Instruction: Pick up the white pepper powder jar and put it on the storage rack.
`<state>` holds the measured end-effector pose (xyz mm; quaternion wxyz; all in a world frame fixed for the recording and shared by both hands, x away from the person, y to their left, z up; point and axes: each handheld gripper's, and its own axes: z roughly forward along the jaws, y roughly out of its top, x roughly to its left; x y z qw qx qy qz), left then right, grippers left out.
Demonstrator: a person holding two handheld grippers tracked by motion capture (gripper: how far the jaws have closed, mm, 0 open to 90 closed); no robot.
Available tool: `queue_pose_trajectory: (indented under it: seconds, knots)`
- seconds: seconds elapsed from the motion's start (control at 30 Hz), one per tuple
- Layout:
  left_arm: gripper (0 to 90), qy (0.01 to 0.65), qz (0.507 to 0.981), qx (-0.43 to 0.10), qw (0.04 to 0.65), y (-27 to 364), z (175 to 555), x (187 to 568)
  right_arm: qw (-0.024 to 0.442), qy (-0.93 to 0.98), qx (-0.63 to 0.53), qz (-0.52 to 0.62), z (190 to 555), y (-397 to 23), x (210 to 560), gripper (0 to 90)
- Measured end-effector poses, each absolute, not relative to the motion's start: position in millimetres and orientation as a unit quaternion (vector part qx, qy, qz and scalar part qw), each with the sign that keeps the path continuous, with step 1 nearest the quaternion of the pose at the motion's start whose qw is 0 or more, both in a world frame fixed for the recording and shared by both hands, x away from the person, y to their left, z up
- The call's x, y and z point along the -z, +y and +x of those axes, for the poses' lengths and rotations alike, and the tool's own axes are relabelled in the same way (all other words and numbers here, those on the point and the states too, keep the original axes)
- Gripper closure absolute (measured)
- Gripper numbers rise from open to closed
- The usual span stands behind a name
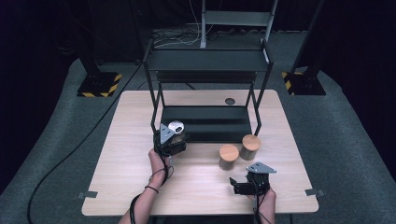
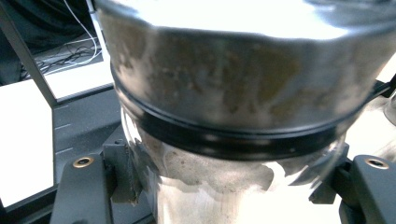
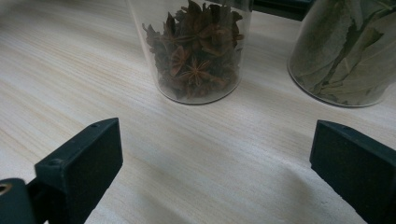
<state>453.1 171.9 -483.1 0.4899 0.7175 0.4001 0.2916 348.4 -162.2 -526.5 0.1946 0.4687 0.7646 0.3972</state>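
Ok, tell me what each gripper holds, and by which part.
Left gripper clamps the metal-lidded glass jar by its glass body, just below the lid. Right gripper stands open, empty.

- High view: above the table's (image 1: pixel 140 186) near edge, facing forward and down.
- Left gripper view: pressed close to a metal-lidded jar (image 2: pixel 224 98).
- Right gripper view: low, near; star-anise jar (image 3: pixel 198 51) at 12 o'clock, shared with high view.

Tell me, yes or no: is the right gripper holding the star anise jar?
No. The right gripper has its jaws wide apart over bare table, with the star anise jar standing beyond them.
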Motion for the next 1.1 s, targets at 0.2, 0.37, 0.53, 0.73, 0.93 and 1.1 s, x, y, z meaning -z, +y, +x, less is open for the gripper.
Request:
queue_pose_trajectory:
  seconds: [0.2,0.37,0.53,0.73,0.93,1.1]
  knots:
    - [30.5,0.401,0.717,-0.293,0.490,172,456,483,0.195,0.765,-0.397,0.469,348,-162,527,1.7]
    - [30.5,0.403,0.717,-0.293,0.487,172,459,484,0.195,0.764,-0.397,0.469,348,-162,527,1.7]
    - [30.4,0.405,0.717,-0.293,0.486,173,461,484,0.195,0.765,-0.397,0.469,348,-162,527,1.6]
    - [30.5,0.408,0.716,-0.292,0.485,173,464,486,0.195,0.764,-0.398,0.469,348,-162,527,1.6]
    - [30.4,0.412,0.714,-0.294,0.484,175,468,487,0.194,0.765,-0.397,0.469,348,-162,527,1.7]
    - [30.5,0.412,0.715,-0.294,0.482,174,471,487,0.195,0.764,-0.397,0.469,348,-162,527,1.7]
